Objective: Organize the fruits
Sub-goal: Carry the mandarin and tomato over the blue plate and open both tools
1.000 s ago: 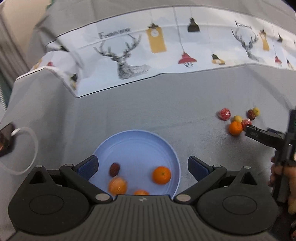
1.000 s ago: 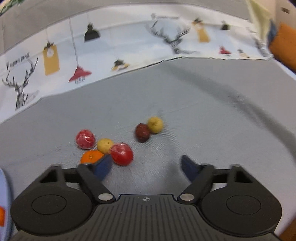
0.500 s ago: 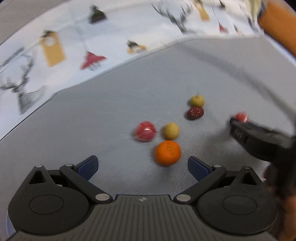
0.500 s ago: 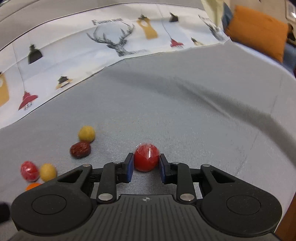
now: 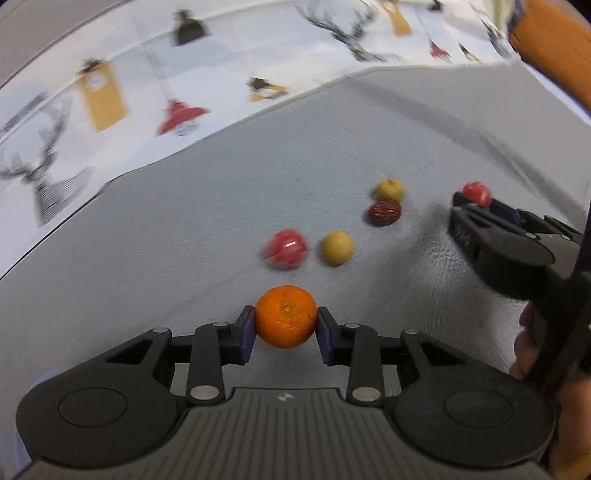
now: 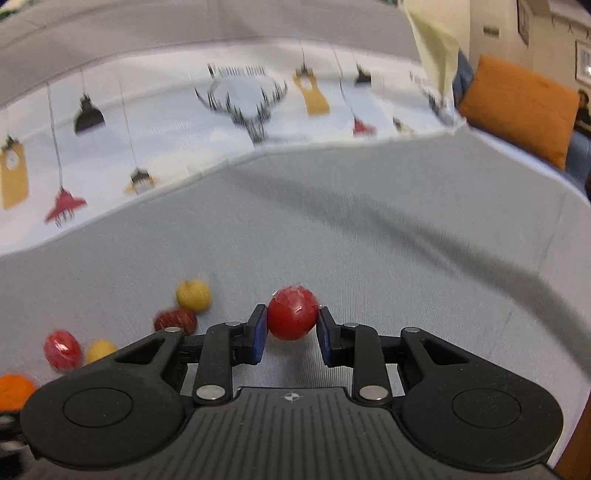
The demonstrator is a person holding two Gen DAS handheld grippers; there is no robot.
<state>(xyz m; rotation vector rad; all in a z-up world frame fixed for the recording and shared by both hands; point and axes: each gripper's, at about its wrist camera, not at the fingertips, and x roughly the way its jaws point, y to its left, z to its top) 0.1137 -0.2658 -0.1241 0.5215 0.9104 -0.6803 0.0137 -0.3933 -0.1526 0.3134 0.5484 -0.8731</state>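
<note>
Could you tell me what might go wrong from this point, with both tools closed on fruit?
The left tool pinches the orange only at its sides, so this round fruit could slip out when lifted. The right tool grips the red fruit near its fingertips; it might pop free. The tools sit close together and could collide.

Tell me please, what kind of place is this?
Probably a home living room. A grey cloth covers the work surface beside a printed deer-and-lamp fabric, with an orange cushion and framed pictures on the wall at the far right.
</note>
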